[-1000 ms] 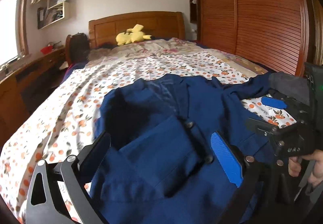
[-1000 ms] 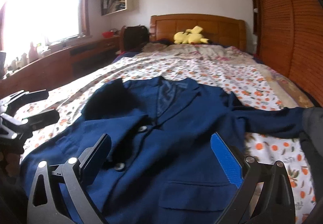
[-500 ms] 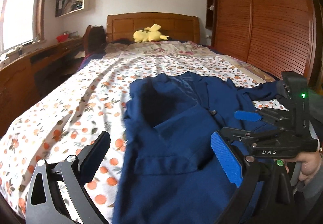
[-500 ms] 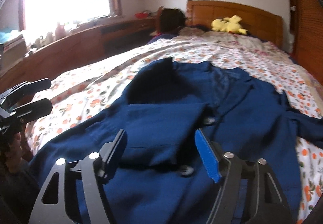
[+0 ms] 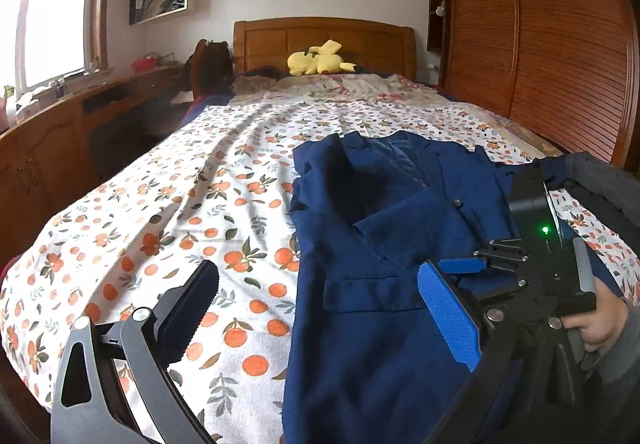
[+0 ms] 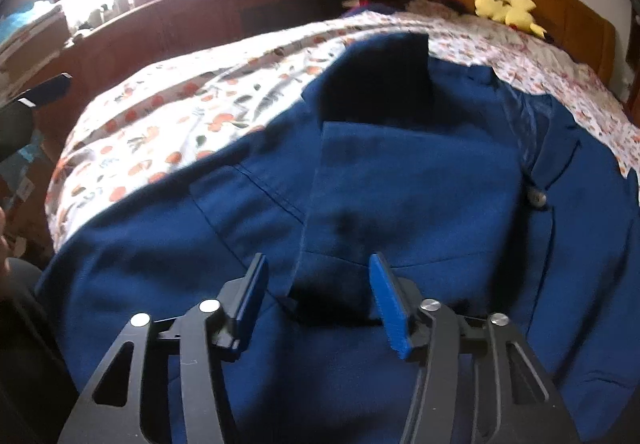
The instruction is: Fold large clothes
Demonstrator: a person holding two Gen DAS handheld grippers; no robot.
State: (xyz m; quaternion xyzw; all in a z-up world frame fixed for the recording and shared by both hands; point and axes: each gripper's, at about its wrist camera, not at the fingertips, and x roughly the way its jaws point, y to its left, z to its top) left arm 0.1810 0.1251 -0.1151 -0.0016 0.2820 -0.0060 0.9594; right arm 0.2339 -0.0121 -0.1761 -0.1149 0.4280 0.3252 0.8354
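A navy blue jacket (image 5: 384,244) lies face up on the flowered bedsheet (image 5: 200,212), its left side folded in over the front. My left gripper (image 5: 320,308) is open and empty above the jacket's left edge near the foot of the bed. My right gripper (image 6: 316,292) is open, low over the folded flap of the jacket (image 6: 400,180), its fingers either side of the cloth edge. The right gripper also shows in the left wrist view (image 5: 464,268), held by a hand over the jacket's right side.
A yellow plush toy (image 5: 318,62) lies by the wooden headboard (image 5: 324,36). A wooden desk (image 5: 60,132) runs along the left wall under the window. A slatted wooden wardrobe (image 5: 540,44) stands on the right. A dark bag (image 5: 208,64) sits beside the bed head.
My left gripper has swung left off the jacket. My right gripper has moved down and in over the folded flap, and its jaws have narrowed.
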